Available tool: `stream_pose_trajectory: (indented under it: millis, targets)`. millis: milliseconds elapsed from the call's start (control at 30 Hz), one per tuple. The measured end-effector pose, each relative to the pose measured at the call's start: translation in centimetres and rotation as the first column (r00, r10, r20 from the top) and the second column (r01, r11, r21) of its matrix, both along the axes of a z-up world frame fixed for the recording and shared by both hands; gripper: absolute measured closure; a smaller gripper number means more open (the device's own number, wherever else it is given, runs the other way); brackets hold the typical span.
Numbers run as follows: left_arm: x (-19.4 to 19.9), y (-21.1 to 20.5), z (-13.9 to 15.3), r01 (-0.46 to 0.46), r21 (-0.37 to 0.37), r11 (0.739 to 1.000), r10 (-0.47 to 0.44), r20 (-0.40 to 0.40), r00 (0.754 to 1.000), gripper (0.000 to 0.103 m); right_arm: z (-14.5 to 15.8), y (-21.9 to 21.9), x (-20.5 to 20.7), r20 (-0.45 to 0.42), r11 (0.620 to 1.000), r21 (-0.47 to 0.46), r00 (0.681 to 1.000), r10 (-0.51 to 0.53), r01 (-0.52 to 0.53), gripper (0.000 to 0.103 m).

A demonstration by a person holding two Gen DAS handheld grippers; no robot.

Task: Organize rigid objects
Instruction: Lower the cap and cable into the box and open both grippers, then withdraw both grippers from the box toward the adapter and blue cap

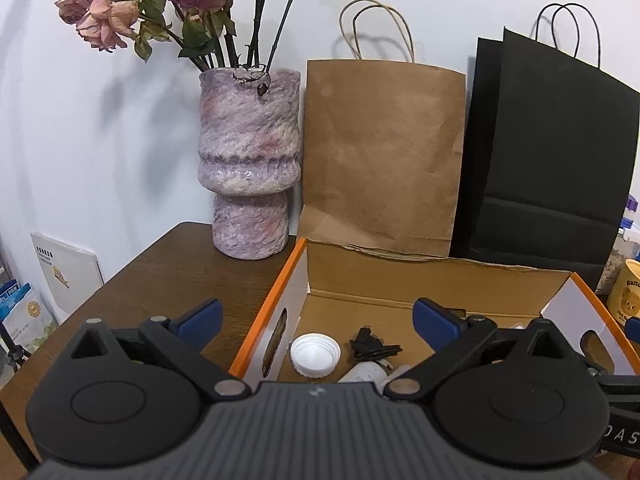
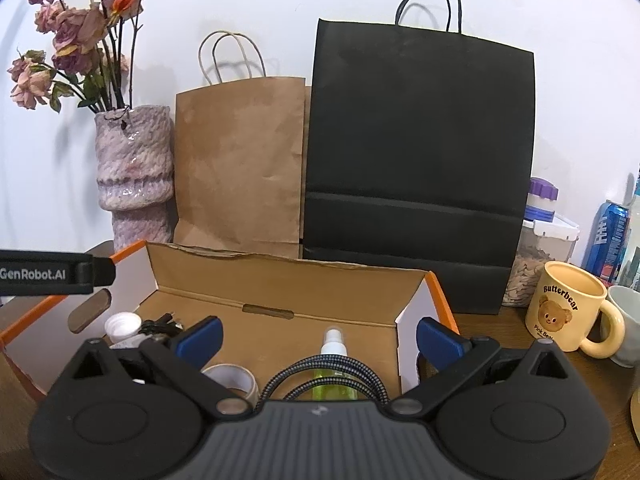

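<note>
While both claws hang with blue pads spread wide and nothing between them, the dark wooden tabletop (image 1: 160,272) carries the orange-edged open cardboard box (image 2: 280,280). The left claw (image 1: 318,316) hovers over its 9 o'clock end, above a white plastic cap (image 1: 315,354); the right claw (image 2: 319,334) over a green spray bottle (image 2: 334,384), with a tape roll (image 2: 234,378) at the bottle's 9 o'clock.

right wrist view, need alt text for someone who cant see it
An open right hand-held gripper hovers empty over an orange-edged cardboard box holding a green spray bottle, a braided cable, a tape roll and a white cap. Behind stand a vase of dried roses, a brown paper bag and a black paper bag; a yellow bear mug sits right.
</note>
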State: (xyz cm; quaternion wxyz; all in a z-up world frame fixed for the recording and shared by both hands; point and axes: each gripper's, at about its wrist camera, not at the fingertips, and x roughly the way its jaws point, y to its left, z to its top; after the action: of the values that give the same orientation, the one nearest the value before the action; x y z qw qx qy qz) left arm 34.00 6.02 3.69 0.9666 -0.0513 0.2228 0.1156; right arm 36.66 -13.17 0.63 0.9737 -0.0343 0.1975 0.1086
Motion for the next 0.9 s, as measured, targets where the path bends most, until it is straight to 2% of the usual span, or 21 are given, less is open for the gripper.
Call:
stream_pose_trajectory:
  millis: [333, 533, 700, 900]
  targets:
    - [-2.0, 0.1, 0.3, 0.04, -0.019, 0.999, -0.039, 0.042, 0.998, 0.0, 0.4, -0.8, -2.1, 0.027, 1.0, -0.006, 1.0, 0.008, -0.008, 0.0]
    - [-3.8, -0.1, 0.5, 0.055, -0.002, 0.998, -0.055, 0.057, 0.997, 0.0, 0.4, -1.8, -3.7, 0.039, 1.0, -0.016, 0.999, 0.005, -0.004, 0.0]
    - [-5.5, -0.1, 0.5, 0.058, -0.014, 0.998, -0.057, 0.058, 0.997, 0.0, 0.2, -2.6, -5.4, 0.039, 1.0, -0.026, 0.999, 0.004, -0.003, 0.0]
    - [-7.9, -0.2, 0.0, 0.054, 0.005, 0.999, -0.054, 0.053, 0.997, 0.0, -0.3, -3.5, -7.7, 0.033, 0.999, -0.041, 0.999, 0.002, -0.001, 0.0]
